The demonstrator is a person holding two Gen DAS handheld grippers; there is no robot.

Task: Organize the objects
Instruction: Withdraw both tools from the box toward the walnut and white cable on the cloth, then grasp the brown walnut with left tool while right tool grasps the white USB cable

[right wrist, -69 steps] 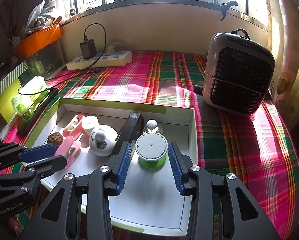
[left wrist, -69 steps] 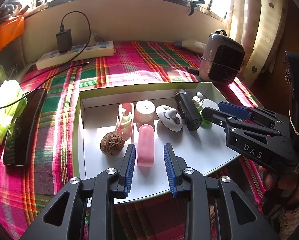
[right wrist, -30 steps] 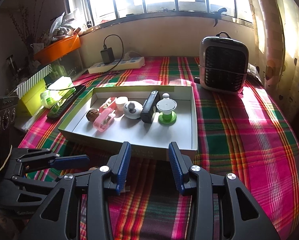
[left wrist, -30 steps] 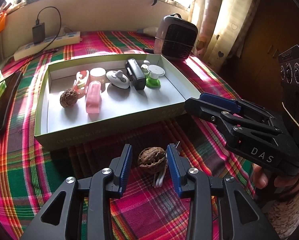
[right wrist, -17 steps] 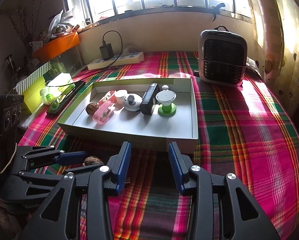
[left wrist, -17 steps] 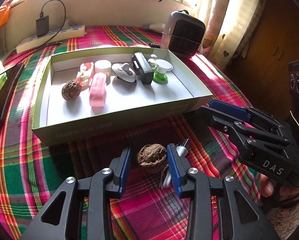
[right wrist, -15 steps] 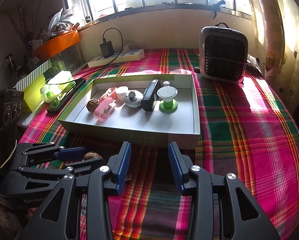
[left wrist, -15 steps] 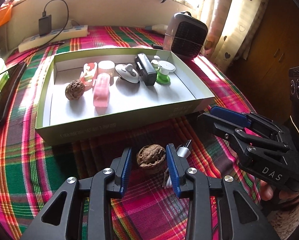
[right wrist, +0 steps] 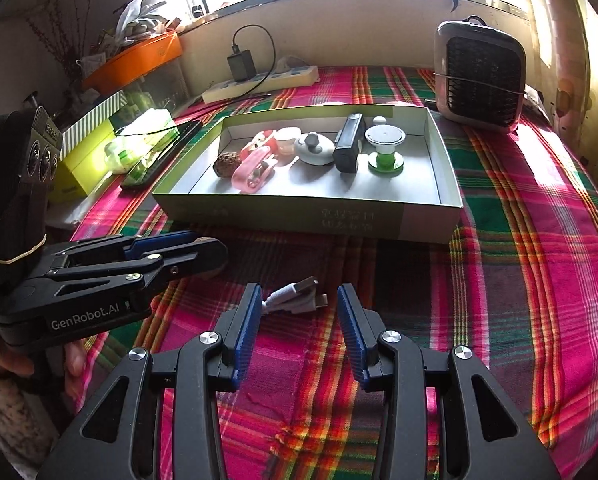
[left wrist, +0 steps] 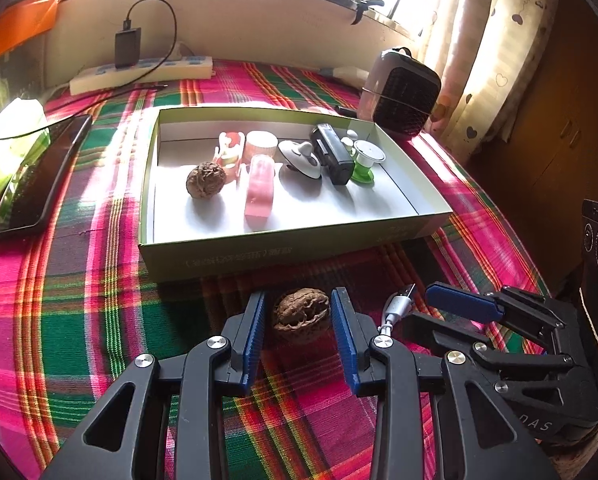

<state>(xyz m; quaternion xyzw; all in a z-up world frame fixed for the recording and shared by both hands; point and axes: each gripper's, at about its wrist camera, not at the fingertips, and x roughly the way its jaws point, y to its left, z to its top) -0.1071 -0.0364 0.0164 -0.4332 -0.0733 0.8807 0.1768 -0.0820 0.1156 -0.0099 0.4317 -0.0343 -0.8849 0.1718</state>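
The shallow box (left wrist: 287, 254) sits on the plaid cloth (left wrist: 79, 300) with its near wall facing both grippers; a strip of bare cloth lies between that wall and the fingertips. The left gripper (left wrist: 297, 322) straddles a loose walnut (left wrist: 301, 314) resting on the cloth just in front of the box. Its jaws stand part spread, with a thin gap visible on each side of the shell, so no pinch is shown. The right gripper (right wrist: 299, 312) is also part spread, with a coiled white USB cable (right wrist: 295, 296) lying between its pads and not pressed by either. In the right wrist view the walnut is almost wholly hidden behind the left gripper's fingers. Inside the box, along the far half, stand a second walnut (left wrist: 205, 179), a pink case (left wrist: 259, 190), a white knobbed lid (left wrist: 301, 158), a black device (left wrist: 333, 154) and a green-based spool (left wrist: 365, 164); the near half of the floor is bare. A small heater (right wrist: 479, 76) stands beyond the box's far right corner, and a power strip (left wrist: 139, 74) lies by the wall. A dark phone (left wrist: 39, 180) lies left of the box, well apart.
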